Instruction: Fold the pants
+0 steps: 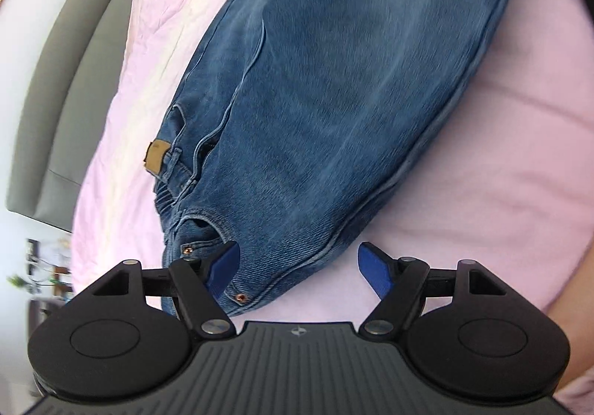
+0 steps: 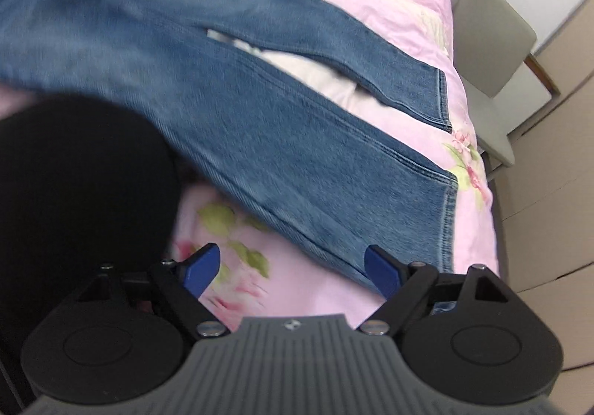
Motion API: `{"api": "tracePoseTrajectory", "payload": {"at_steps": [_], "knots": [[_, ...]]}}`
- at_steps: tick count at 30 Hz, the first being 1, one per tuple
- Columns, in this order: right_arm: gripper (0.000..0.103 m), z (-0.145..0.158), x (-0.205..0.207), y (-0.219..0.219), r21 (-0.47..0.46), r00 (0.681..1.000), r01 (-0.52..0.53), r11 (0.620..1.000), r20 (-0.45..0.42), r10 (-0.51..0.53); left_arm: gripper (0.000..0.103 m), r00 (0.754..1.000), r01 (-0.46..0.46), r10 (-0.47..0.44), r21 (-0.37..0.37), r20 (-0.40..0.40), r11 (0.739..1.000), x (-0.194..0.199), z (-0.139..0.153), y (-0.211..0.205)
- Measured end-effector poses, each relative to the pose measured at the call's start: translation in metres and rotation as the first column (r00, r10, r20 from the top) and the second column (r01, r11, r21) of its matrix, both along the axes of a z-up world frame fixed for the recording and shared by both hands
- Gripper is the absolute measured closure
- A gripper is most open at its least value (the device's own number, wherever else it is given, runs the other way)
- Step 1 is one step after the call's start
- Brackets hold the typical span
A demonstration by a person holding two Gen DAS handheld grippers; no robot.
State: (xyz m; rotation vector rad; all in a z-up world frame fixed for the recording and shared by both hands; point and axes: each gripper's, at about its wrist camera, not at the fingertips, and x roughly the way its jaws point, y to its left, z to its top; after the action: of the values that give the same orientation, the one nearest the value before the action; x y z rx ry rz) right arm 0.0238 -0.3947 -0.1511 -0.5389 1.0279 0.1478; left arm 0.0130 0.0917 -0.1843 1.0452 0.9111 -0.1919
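Note:
Blue jeans [image 1: 334,81] lie flat on a pink bedsheet [image 1: 501,155]. In the left wrist view the waist end is nearest, with its tan leather patch [image 1: 156,155] and copper rivets. My left gripper [image 1: 299,259] hangs open just over the waist corner, one blue finger [image 1: 222,270] above the denim and the other above the sheet. In the right wrist view the jeans [image 2: 241,118] spread into two legs. My right gripper [image 2: 291,259] is open above the sheet beside the near leg's hem [image 2: 447,214], its right finger [image 2: 382,272] over the denim edge. Nothing is gripped.
A grey padded headboard [image 1: 55,81] runs along the bed's far side. A grey chair [image 2: 493,55] stands past the bed's edge on a beige floor [image 2: 549,173]. A dark blurred shape [image 2: 74,192] covers the left of the right wrist view.

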Motion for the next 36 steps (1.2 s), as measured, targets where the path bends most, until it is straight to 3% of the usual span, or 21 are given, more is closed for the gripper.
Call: {"api": "tracePoseTrajectory", "payload": {"at_steps": [4, 6, 8, 10, 12, 13, 15, 17, 18, 21, 28, 32, 36], "knots": [[0.023, -0.013, -0.001, -0.004, -0.04, 1.0, -0.026, 0.999, 0.009, 0.027, 0.017, 0.999, -0.025, 0.024, 0.05, 0.03, 0.998, 0.012, -0.011, 0.005], [0.034, -0.018, -0.001, -0.002, -0.084, 0.998, -0.049, 0.995, 0.025, 0.051, 0.017, 0.998, -0.048, 0.044, 0.061, 0.054, 0.997, 0.016, -0.012, 0.008], [0.036, -0.02, -0.002, 0.0, -0.116, 0.995, -0.073, 0.991, 0.057, 0.081, 0.018, 0.995, -0.077, 0.072, 0.059, 0.071, 0.995, 0.022, -0.011, 0.009], [0.05, -0.02, -0.001, 0.001, -0.129, 0.992, -0.09, 0.988, 0.072, 0.1, 0.025, 0.993, -0.086, 0.082, 0.048, 0.082, 0.995, 0.022, -0.01, 0.009], [0.079, -0.018, 0.002, 0.002, -0.15, 0.991, -0.081, 0.985, 0.091, 0.096, 0.052, 0.992, -0.08, 0.077, 0.029, 0.097, 0.996, 0.017, -0.006, 0.006], [0.085, -0.016, 0.004, 0.001, -0.149, 0.991, -0.071, 0.986, 0.1, 0.086, 0.054, 0.991, -0.08, 0.078, 0.019, 0.112, 0.997, 0.014, -0.003, 0.005], [0.089, -0.006, 0.007, 0.0, -0.13, 0.989, -0.04, 0.991, 0.134, 0.058, 0.058, 0.983, -0.094, 0.093, 0.002, 0.16, 0.996, 0.01, 0.005, 0.004], [0.091, 0.007, 0.009, 0.0, -0.119, 0.984, -0.022, 0.993, 0.174, 0.043, 0.063, 0.973, -0.124, 0.135, -0.067, 0.187, 0.99, 0.013, 0.022, 0.007], [0.091, 0.013, 0.01, 0.002, -0.124, 0.98, -0.018, 0.992, 0.194, 0.042, 0.071, 0.967, -0.145, 0.163, -0.103, 0.198, 0.984, 0.019, 0.033, 0.009], [0.095, 0.038, 0.017, 0.007, -0.148, 0.963, 0.023, 0.989, 0.268, 0.018, 0.072, 0.949, -0.186, 0.227, -0.196, 0.217, 0.963, 0.031, 0.066, 0.014], [0.1, 0.118, 0.043, -0.001, -0.061, 0.91, 0.12, 0.991, 0.405, -0.086, 0.076, 0.9, -0.228, 0.335, -0.354, 0.28, 0.907, 0.058, 0.147, 0.023], [0.101, 0.145, 0.074, -0.005, -0.03, 0.899, 0.137, 0.99, 0.423, -0.112, 0.076, 0.9, -0.23, 0.333, -0.341, 0.283, 0.911, 0.089, 0.159, 0.023], [0.101, 0.137, 0.129, -0.002, -0.073, 0.911, 0.14, 0.988, 0.4, -0.099, 0.077, 0.899, -0.263, 0.353, -0.326, 0.258, 0.908, 0.122, 0.155, 0.019]]}}
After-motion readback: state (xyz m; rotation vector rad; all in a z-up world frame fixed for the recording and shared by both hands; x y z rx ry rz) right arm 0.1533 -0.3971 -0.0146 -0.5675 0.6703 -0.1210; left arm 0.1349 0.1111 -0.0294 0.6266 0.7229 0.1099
